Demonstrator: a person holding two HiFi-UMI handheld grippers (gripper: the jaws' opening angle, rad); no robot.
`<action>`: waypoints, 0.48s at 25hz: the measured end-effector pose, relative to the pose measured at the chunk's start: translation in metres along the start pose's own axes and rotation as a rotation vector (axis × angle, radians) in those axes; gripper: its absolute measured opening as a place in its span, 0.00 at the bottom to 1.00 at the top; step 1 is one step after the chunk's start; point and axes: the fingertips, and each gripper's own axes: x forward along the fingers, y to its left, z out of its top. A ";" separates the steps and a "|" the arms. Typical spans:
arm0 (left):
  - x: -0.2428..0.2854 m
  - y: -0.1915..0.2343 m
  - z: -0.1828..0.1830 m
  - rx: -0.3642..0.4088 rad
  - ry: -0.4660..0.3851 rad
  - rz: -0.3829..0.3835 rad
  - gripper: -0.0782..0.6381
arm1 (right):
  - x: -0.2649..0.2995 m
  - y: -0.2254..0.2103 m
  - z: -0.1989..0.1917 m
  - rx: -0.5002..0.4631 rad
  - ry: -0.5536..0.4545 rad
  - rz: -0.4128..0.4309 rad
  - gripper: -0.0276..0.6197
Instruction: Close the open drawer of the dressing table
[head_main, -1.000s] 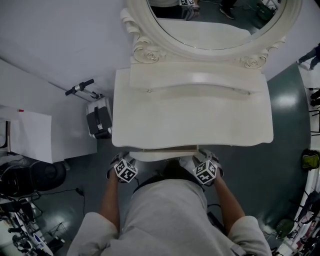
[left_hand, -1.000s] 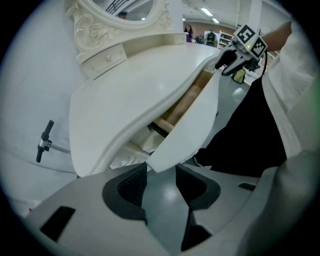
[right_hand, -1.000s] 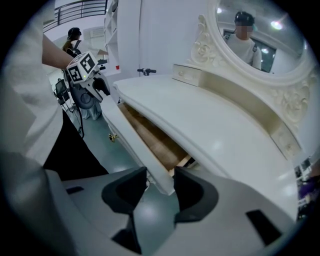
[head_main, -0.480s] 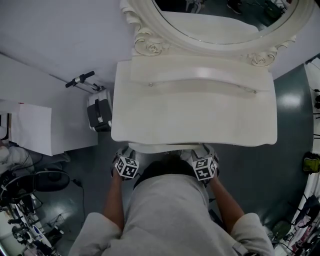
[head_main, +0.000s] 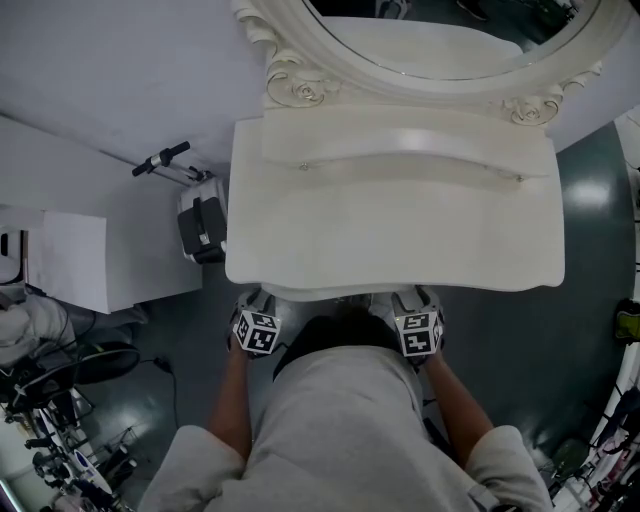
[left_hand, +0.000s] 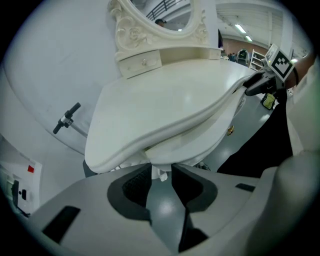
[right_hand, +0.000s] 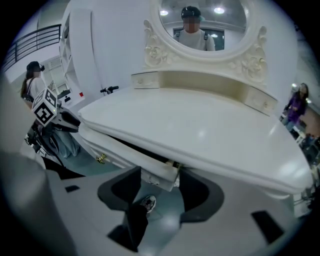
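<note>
The cream dressing table (head_main: 395, 225) fills the head view. Its drawer (right_hand: 127, 155) stands only slightly out under the top, with a dark gap above it and a gold handle (right_hand: 101, 159). My left gripper (head_main: 256, 312) is at the front edge on the left. In the left gripper view the fingers (left_hand: 137, 187) of that gripper (left_hand: 161, 180) pinch the drawer's left corner (left_hand: 160, 172). My right gripper (head_main: 412, 312) is at the front edge on the right. In its own view the right gripper (right_hand: 161, 187) stands wide open around the drawer's right corner (right_hand: 162, 172) without pressing on it.
An oval mirror (head_main: 450, 40) and a raised shelf with small drawers (head_main: 400, 150) stand at the table's back. A black case (head_main: 200, 228) and a white panel (head_main: 70, 265) are left of the table. Cables and gear (head_main: 50, 400) lie at the lower left. Dark floor (head_main: 590, 330) lies to the right.
The drawer front, which stuck out in front of the top a second ago, has slid in almost under it. Both grippers have moved in toward the table with it.
</note>
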 end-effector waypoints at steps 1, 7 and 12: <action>0.000 0.001 0.000 -0.011 0.000 0.001 0.28 | 0.000 0.000 0.000 0.008 0.000 0.002 0.42; 0.003 0.000 0.003 -0.145 -0.032 0.010 0.23 | 0.002 0.000 0.001 0.075 0.017 0.022 0.42; 0.007 -0.004 0.002 -0.246 -0.054 0.010 0.16 | -0.001 -0.006 0.005 0.124 -0.008 0.018 0.34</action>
